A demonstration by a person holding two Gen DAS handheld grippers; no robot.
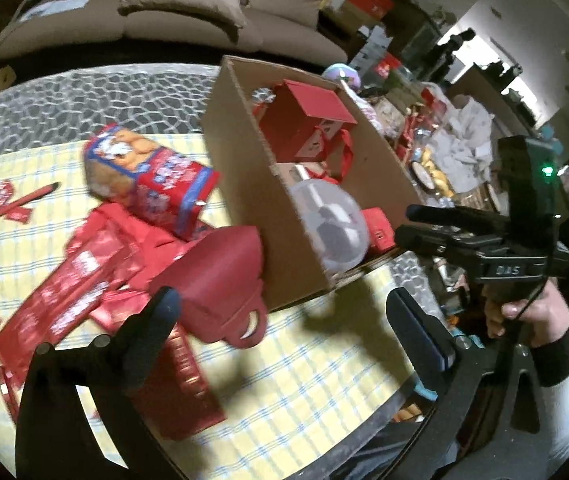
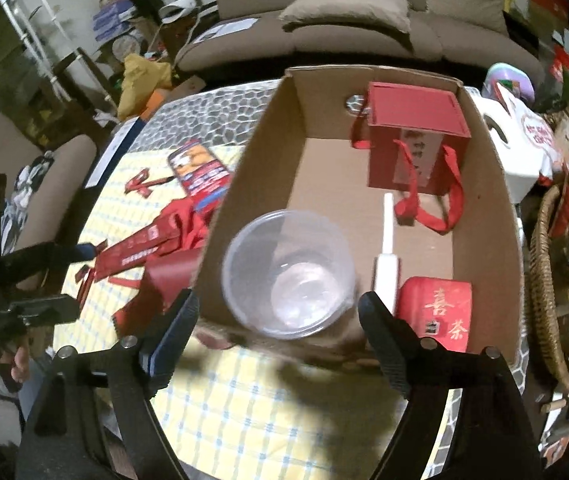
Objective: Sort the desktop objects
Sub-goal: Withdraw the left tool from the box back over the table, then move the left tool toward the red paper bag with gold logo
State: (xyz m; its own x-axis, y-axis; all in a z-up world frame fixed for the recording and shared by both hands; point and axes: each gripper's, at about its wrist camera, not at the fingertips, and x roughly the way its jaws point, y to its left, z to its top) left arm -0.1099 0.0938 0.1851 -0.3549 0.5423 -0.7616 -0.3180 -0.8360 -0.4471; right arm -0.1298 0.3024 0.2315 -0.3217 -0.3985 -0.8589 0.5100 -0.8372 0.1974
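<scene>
An open cardboard box (image 2: 260, 168) stands on the yellow checked cloth. Inside it are a clear plastic bowl (image 2: 288, 272), a white tube (image 2: 386, 256), a small red tea tin (image 2: 436, 312) and a red gift box (image 2: 412, 136) with ribbon handles. My right gripper (image 2: 280, 320) hangs open over the box's near wall, its fingers wider than the bowl and apart from it. My left gripper (image 1: 284, 316) is open and empty above the cloth, beside a red pouch (image 1: 220, 280). A bear-printed tin (image 1: 144, 176) and flattened red packaging (image 1: 80, 276) lie to the left of the box (image 1: 240, 168).
A wicker basket (image 2: 544, 280) with jars stands right of the box, among clutter. A brown sofa (image 2: 364, 28) lies beyond the table. Small red scraps (image 1: 4, 204) are scattered on the cloth. A hand (image 1: 532, 312) holds the right gripper (image 1: 408, 226) by the box's corner.
</scene>
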